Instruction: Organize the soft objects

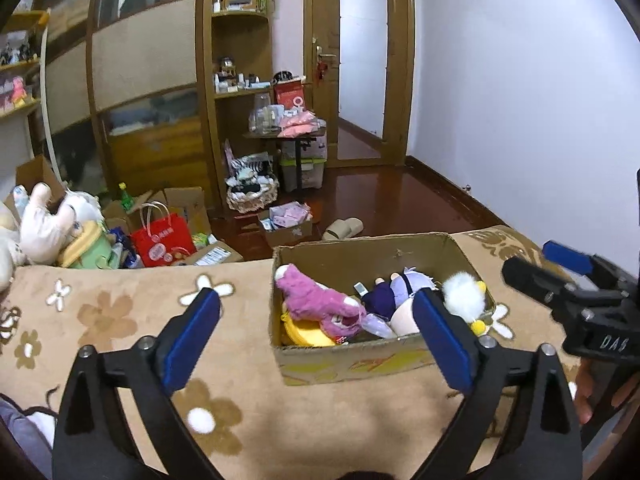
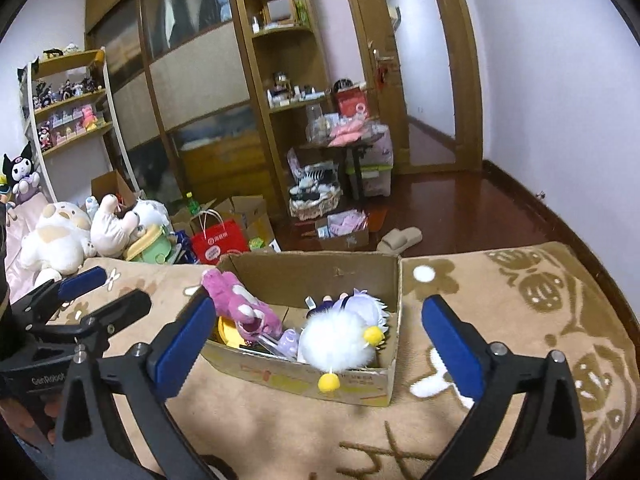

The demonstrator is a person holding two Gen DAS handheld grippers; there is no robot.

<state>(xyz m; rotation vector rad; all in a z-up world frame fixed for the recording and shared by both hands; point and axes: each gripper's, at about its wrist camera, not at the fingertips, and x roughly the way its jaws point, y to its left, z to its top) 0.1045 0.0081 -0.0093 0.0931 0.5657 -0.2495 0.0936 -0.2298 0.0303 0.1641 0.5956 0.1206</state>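
A cardboard box (image 1: 360, 252) sits on the beige flowered blanket (image 1: 248, 368) and holds soft toys: a pink plush (image 1: 316, 300), a purple-haired doll (image 1: 396, 284), a white fluffy plush with yellow feet (image 1: 464, 294) and a yellow item (image 1: 304, 334). My left gripper (image 1: 318, 336) is open and empty, just in front of the box. My right gripper (image 2: 320, 336) is open and empty, in front of the same box (image 2: 320, 272), where the white plush (image 2: 340, 340) lies nearest. The right gripper also shows at the right edge of the left wrist view (image 1: 560, 272).
Large plush toys (image 2: 60, 236) lie at the blanket's far left. Beyond the bed edge are a red paper bag (image 1: 162, 240), cardboard boxes, a basket (image 1: 252, 196), slippers (image 1: 344, 228) and a small table (image 1: 296, 136) on the dark wood floor. Wardrobe and door stand behind.
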